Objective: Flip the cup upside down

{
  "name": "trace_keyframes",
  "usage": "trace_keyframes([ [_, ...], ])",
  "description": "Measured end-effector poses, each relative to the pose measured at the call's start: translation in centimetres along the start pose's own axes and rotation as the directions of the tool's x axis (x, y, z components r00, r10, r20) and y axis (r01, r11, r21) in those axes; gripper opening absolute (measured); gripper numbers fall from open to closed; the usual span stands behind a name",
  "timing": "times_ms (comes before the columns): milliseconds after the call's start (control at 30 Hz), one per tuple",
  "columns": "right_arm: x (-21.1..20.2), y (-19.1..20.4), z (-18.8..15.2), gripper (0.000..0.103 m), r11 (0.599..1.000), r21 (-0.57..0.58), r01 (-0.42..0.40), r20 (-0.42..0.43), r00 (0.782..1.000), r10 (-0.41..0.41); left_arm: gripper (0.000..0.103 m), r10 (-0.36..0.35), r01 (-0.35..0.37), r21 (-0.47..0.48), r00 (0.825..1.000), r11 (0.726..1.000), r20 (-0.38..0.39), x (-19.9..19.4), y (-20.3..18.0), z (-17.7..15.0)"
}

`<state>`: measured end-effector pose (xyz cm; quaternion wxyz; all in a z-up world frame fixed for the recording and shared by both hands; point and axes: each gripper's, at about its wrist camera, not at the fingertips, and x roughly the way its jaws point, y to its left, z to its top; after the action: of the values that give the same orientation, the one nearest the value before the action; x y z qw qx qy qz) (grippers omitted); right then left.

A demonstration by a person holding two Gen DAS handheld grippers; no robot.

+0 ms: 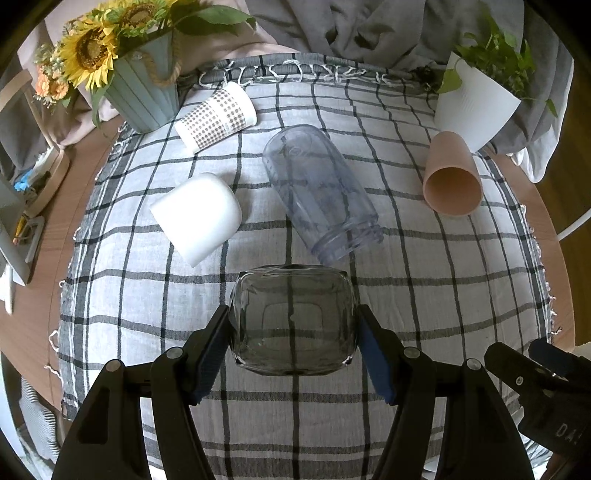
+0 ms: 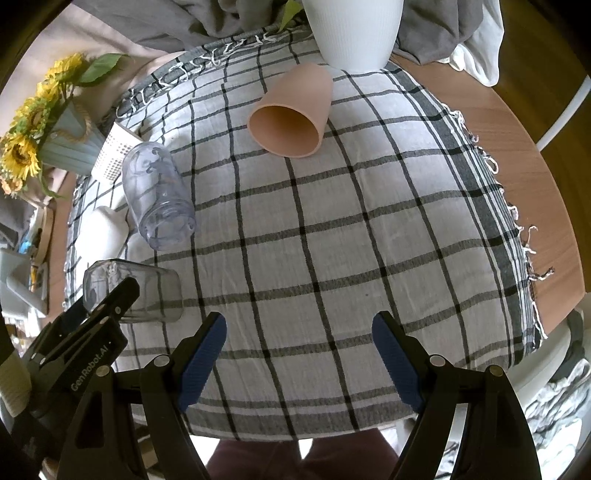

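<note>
Left tongs (image 1: 293,334) are clamped on the smoky glass cup (image 1: 293,319), one blue pad pressed to each side of it, and we look straight at its squarish base. From the right wrist view that same cup (image 2: 147,291) stands upside down on the checked cloth (image 2: 332,240), rim down, near the front left edge of the cloth, with the left tongs (image 2: 110,299) around it.

Right tongs (image 2: 299,350) hang wide open over bare cloth, nothing between the blue pads, well apart from the cup.

Moving outward: just beyond the glass cup lies a clear plastic bottle (image 1: 317,195) on its side, threaded mouth pointing back toward the tongs. To its left sits a plain white cup (image 1: 197,218), tipped over. Further back on the left, a white cup with a dotted band (image 1: 216,116) lies on its side too, close to the pale blue pot of sunflowers (image 1: 144,96). Over on the right a peach tumbler (image 1: 452,175) lies on its side, open mouth facing us, just beside a white ribbed planter (image 1: 476,107) with green leaves.

Wooden tabletop (image 2: 535,155) shows around the fringe of the cloth, and grey fabric (image 1: 369,26) is bunched up behind it all.
</note>
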<state>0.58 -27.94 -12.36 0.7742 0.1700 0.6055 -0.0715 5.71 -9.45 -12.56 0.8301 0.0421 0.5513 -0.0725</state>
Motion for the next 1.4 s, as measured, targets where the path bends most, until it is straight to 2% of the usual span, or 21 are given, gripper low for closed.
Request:
trace_keyframes([
  [67, -0.1, 0.1, -0.1, 0.081, 1.000, -0.005, 0.004, 0.005, 1.000, -0.004, 0.081, -0.008, 0.008, -0.004, 1.000, 1.000, 0.006, -0.3, 0.0, -0.1],
  [267, -1.3, 0.0, -0.3, 0.082, 1.000, -0.010, 0.026, 0.041, 0.999, -0.026, 0.091, 0.012, -0.011, -0.014, 0.998, 1.000, 0.061, -2.8, 0.1, -0.8],
  [433, -3.3, -0.3, -0.8, 0.085, 1.000, 0.002, 0.027, 0.095, 0.995, -0.027, 0.095, 0.048, -0.044, -0.043, 0.992, 0.998, 0.115, -5.4, 1.0, -1.6],
  [567, -5.7, 0.0, -1.6, 0.091, 1.000, -0.011, 0.011, 0.175, 0.985, -0.009, 0.096, 0.089, -0.079, -0.069, 0.983, 0.995, 0.159, -7.5, 2.1, -2.6],
  [667, -7.3, 0.7, -2.2, 0.092, 0.999, -0.038, -0.001, 0.234, 0.972, 0.010, 0.098, 0.120, -0.104, -0.096, 0.977, 0.990, 0.178, -8.9, 2.9, -3.3],
  [1033, -10.8, 4.3, -4.6, 0.099, 0.984, -0.175, -0.019, 0.370, 0.925, 0.084, 0.101, 0.209, -0.184, -0.126, 0.951, 0.975, 0.227, -12.2, 5.2, -5.6],
  [1133, -11.4, 5.0, -5.5, 0.100, 0.980, -0.201, -0.006, 0.400, 0.912, 0.087, 0.103, 0.219, -0.196, -0.113, 0.944, 0.974, 0.246, -12.8, 5.4, -6.1],
  [1233, -11.8, 5.4, -6.6, 0.100, 0.979, -0.204, 0.010, 0.422, 0.903, 0.079, 0.103, 0.207, -0.186, -0.106, 0.945, 0.977, 0.251, -13.2, 5.7, -6.6],
  [1400, -12.1, 5.9, -7.9, 0.100, 0.981, -0.196, 0.008, 0.410, 0.909, 0.074, 0.103, 0.177, -0.153, -0.110, 0.950, 0.982, 0.257, -14.1, 6.4, -7.3],
])
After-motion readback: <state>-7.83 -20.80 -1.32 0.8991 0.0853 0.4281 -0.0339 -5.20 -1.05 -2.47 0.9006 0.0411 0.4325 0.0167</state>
